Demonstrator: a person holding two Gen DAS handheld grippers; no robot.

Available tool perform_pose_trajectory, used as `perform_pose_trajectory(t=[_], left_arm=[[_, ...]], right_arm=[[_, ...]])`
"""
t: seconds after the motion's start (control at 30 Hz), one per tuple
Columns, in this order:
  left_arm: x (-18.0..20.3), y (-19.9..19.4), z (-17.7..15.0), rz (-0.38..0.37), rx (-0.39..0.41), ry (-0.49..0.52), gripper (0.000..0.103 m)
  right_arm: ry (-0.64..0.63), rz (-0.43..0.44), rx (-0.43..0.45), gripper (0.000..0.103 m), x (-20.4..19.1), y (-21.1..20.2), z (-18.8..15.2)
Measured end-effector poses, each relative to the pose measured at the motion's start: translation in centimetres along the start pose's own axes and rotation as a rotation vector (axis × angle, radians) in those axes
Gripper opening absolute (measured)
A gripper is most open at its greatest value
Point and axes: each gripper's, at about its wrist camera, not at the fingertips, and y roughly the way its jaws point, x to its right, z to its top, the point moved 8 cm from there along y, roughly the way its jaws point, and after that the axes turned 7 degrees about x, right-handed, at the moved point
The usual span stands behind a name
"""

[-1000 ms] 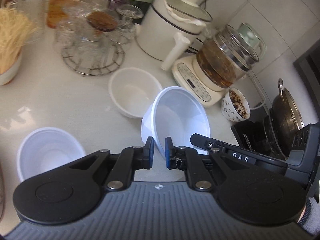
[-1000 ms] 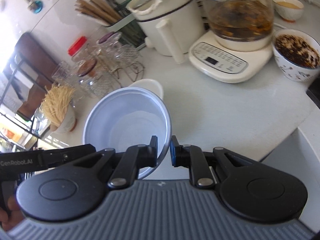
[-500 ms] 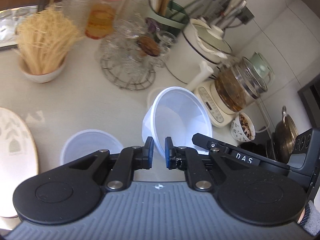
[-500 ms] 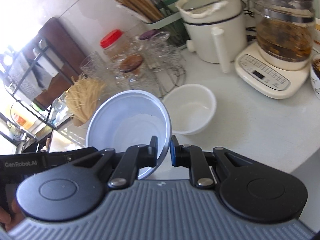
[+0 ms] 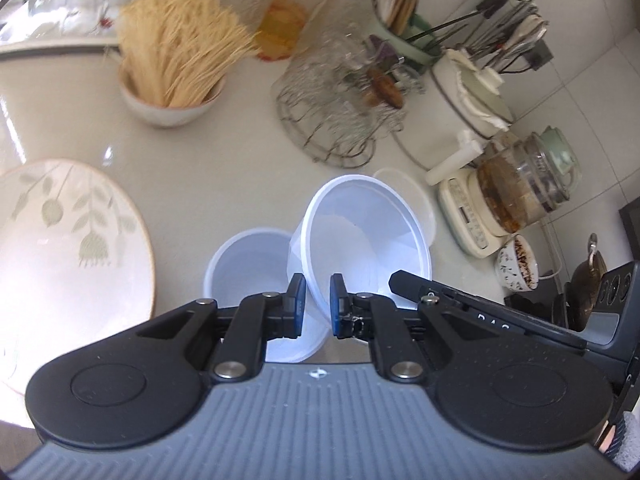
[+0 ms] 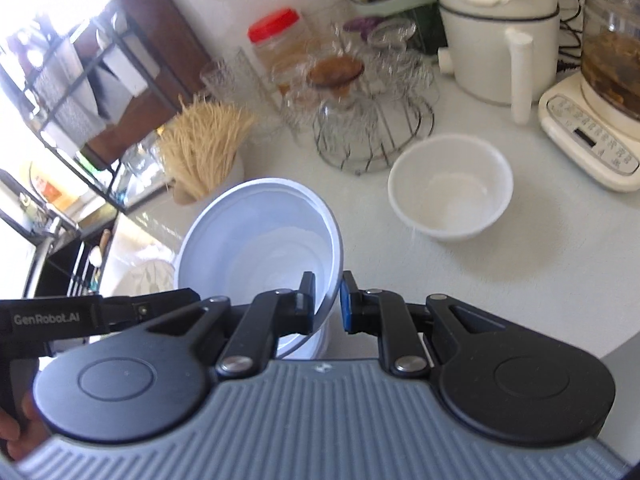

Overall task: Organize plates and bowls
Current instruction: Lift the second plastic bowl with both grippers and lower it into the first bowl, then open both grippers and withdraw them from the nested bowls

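Risks first. Both grippers pinch the same white plastic bowl (image 5: 368,236) by its rim: left gripper (image 5: 317,304) jaws clenched on the near wall, right gripper (image 6: 326,300) jaws clenched on the opposite edge. The wall is thin and looks flexible; a pinch on rim only could let it slip or buckle, and two hands pulling unevenly could twist it out of one grip. The bowl hangs tilted above the desk (image 5: 224,168), so a slip would likely drop it onto what lies below.

Landmark: the held bowl. Largest to smallest.

- Leaf-pattern plate (image 5: 60,248), well to its left in the left wrist view, flat on the desk, nothing on it. Wide swing of the left hand might clip it.
- White cooker pot (image 6: 496,28), behind and right, lidded, contents hidden.
- Glass kettle (image 6: 612,40) on its cream base, far right, brown liquid with solids inside.
- Wire rack (image 6: 372,136) of upturned glasses, right behind; fragile, closest hazard if the bowl is carried too far back.
- Bowl of pale dry noodles (image 5: 176,60), behind left, heaped full.
- Second clear bowl (image 5: 244,268), just beside and below-left, empty; likely stacking target, and a tilted entry could jam or tip it.
- White ceramic bowl (image 6: 452,188), right of it, empty.
- Red-lid jar (image 5: 292,12), back, yellowish contents.
- Patterned cup (image 5: 518,264), far right, dark stuff inside.

Held bowl itself empty.
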Motion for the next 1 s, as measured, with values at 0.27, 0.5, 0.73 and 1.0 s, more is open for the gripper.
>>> perform_pose_trajectory(t=[0.27, 0.5, 0.73, 1.0], left_arm=[[-3.1, 0.5, -1.2, 0.063, -0.033, -0.062, 0.013], [-4.8, 0.9, -1.9, 0.103, -0.057, -0.11, 0.013], [-5.4, 1.1, -2.0, 0.119, -0.065, -0.115, 0.014], [-5.4, 1.2, -1.5, 0.128, -0.065, -0.104, 0.014]], right_arm=[[-0.046, 0.001, -0.074, 0.015, -1.4, 2.0, -1.8], [-0.072, 0.02, -0.118, 0.016, -2.2, 3.2, -2.3], [-0.065, 0.017, -0.149, 0.016, -2.2, 3.9, -2.8], [-0.059, 0.015, -0.152, 0.018, -2.2, 4.2, -2.8]])
